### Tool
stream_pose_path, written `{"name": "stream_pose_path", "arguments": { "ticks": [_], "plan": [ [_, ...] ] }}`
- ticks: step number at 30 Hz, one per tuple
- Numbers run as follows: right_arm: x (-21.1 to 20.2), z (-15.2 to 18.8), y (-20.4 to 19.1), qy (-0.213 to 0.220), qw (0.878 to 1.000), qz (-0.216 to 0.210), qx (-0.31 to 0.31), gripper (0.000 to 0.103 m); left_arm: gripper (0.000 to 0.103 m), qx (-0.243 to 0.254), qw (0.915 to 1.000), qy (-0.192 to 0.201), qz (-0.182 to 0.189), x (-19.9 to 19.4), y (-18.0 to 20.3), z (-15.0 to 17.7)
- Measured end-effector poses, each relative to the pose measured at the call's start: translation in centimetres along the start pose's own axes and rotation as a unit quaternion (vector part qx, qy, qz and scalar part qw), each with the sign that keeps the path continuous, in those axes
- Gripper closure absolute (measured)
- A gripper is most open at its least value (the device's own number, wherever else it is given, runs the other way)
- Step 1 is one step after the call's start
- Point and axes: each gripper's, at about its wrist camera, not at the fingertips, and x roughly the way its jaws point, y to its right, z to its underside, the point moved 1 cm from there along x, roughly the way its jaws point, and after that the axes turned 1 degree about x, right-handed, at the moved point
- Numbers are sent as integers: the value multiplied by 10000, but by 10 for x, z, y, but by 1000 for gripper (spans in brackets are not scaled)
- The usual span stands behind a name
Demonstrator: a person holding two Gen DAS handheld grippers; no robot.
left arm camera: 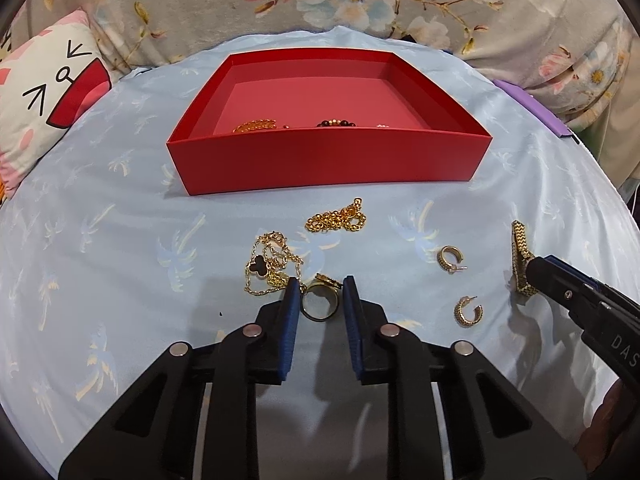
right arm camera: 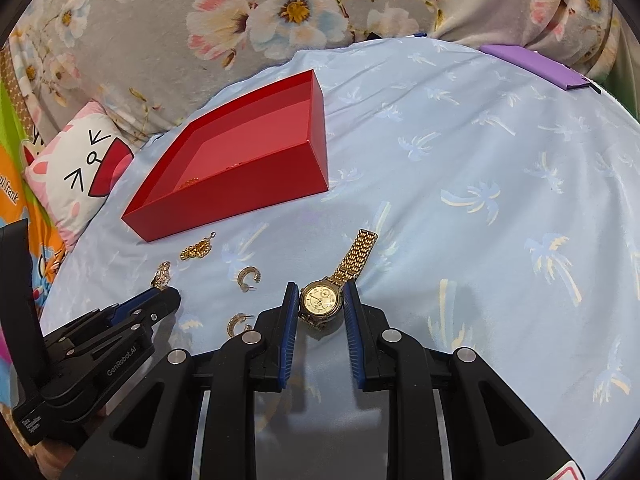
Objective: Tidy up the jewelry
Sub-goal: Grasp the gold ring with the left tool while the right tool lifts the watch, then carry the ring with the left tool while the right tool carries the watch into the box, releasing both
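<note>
Between the parted left tongs point(left arm camera: 320, 292), a gold ring point(left arm camera: 319, 306); right tongs point(right arm camera: 321, 298) likewise apart around a watch point(right arm camera: 321, 301).

Home bedroom: palm-print sheet point(left arm camera: 120, 200) over a bed, floral blanket point(left arm camera: 280, 12) & cartoon cushion point(left arm camera: 44, 92) behind.

One red box point(left arm camera: 328, 168), two hoop earrings point(left arm camera: 452, 259) — one watch point(right arm camera: 321, 300)

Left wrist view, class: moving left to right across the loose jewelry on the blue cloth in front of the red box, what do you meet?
Clover-pendant necklace → gold ring between the left claw's open fingers → upper hoop earring → lower hoop earring → gold watch at the right claw.
</note>
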Motion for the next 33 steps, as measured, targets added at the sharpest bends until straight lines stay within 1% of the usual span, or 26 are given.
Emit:
{"name": "stream_pose_path", "arguments": {
  "ticks": [5, 10, 17, 22, 27, 29, 33],
  "plan": [
    [-9, -5, -7, 82, 9999, 9, -83, 82, 82, -111, 9997, -10, 208, -6, -4, -1],
    [-27, -12, -18, 259, 9994, 14, -215, 82, 82, -204, 9988, 65, 436, -22, -7, -7],
    [-49, -33, -34, 538, 9980, -75, -321, 82, 82, -311, 9975, 333, 542, -50, -22, -29],
    [-58, -54, -47, 846, 9953, -156, -456, 82, 82, -414, 9966, 564, 433, -63, -42, -50],
    [-58, -82, -60, 1170, 9907, -253, -649, 82, 82, -431, 9953, 850, 175, -69, -57, -78],
    [-53, -94, -67, 1295, 9883, -292, -757, 82, 82, -454, 9947, 914, 117, -67, -61, -88],
    [-38, -115, -75, 1368, 9863, -411, -822, 82, 82, -449, 9941, 989, 70, -56, -65, -112]
  ]
}}
